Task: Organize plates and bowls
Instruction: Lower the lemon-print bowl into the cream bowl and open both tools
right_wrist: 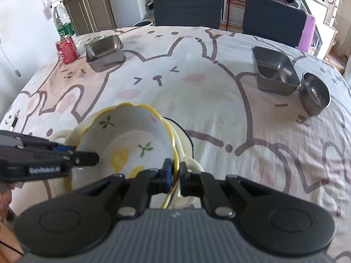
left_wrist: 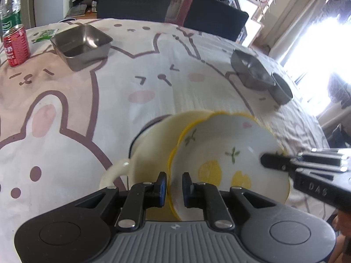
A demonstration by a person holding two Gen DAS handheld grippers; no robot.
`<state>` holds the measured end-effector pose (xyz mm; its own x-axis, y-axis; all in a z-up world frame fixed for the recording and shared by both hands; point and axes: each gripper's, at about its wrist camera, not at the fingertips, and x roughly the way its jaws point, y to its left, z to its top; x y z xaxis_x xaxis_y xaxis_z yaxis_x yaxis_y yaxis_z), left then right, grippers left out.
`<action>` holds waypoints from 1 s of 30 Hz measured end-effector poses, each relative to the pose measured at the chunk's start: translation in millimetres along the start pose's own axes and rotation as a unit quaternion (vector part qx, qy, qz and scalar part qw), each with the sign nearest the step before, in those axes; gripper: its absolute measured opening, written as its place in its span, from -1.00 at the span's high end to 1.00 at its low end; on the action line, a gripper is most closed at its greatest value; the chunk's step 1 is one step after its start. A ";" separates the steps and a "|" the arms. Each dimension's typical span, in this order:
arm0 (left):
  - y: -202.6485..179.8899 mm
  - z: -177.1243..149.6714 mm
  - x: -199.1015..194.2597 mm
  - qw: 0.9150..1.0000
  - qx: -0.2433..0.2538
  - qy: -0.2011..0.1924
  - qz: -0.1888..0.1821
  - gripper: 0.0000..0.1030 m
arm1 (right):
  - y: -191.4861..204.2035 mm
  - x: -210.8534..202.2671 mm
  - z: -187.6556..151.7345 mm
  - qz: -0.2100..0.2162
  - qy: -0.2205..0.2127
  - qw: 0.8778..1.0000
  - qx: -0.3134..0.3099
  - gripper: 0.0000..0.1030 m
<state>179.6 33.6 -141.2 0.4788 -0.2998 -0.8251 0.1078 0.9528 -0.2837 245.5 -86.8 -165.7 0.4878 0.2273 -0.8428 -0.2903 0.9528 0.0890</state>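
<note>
**Left wrist and right wrist: both hand-held grippers on the yellow-rimmed bowl**

Left wrist view first. My left hand-held gripper (left_wrist: 174, 188) has its jaws narrow, one on each side of the near rim of the yellow-rimmed bowl (left_wrist: 228, 153); the rim passes between the pads, but I cannot tell if both pads press on it. This bowl is white inside with lemon and leaf drawings, it is tilted, and it sits inside the cream bowl with handles (left_wrist: 153, 135). At the right, my right hand-held gripper (left_wrist: 274, 161) reaches to the opposite rim of the same bowl. Farther on the worktop (left_wrist: 153, 65), which is covered by a cloth with rabbit drawings, there is a square steel tray (left_wrist: 82, 43) at the left, near a red can (left_wrist: 16, 46) and a plastic bottle (left_wrist: 11, 6). At the right stand a second steel tray (left_wrist: 252, 72) and, just beside it, a small steel bowl (left_wrist: 282, 89).

Right wrist view. My right hand-held gripper (right_wrist: 175, 175) is closed narrow on the yellow rim, one pad on each side of it. The left hand-held gripper (right_wrist: 87, 159) comes from the left side to the other rim. The yellow-rimmed bowl (right_wrist: 131, 140) leans inside the cream bowl with handles (right_wrist: 186, 153), at the near part of the worktop (right_wrist: 219, 109). The steel trays (right_wrist: 105, 51) (right_wrist: 275, 71), the small steel bowl (right_wrist: 314, 93) and the red can (right_wrist: 67, 49) stay far behind, well apart from it.
</note>
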 end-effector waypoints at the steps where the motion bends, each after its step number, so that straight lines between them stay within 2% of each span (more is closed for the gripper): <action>1: 0.9 0.9 -1.4 1.000 -0.003 -0.002 -0.002 0.69 | 0.0 0.5 0.0 0.001 0.000 1.000 0.000 0.85; 13: 5.5 1.1 -10.7 1.000 -0.003 -0.008 -0.004 0.69 | -6.7 5.9 4.4 0.020 -0.003 0.999 0.031 0.86; 21: 11.6 -0.5 -12.1 1.000 0.003 -0.008 0.013 0.69 | -10.9 21.4 8.4 0.058 0.029 0.995 0.072 0.87; 27: 14.6 -2.1 -11.3 1.000 0.006 -0.004 0.010 0.71 | -19.4 30.5 8.8 0.065 0.049 0.991 0.105 0.86; 30: 13.6 -1.9 -10.9 1.000 0.006 -0.004 0.012 0.71 | -20.9 28.3 8.9 0.064 0.045 0.991 0.106 0.86</action>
<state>174.2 49.8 -136.9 0.4875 -0.2775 -0.8278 0.1074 0.9600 -0.2585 272.7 -98.5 -186.7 0.3799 0.3390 -0.8607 -0.1610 0.9405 0.2993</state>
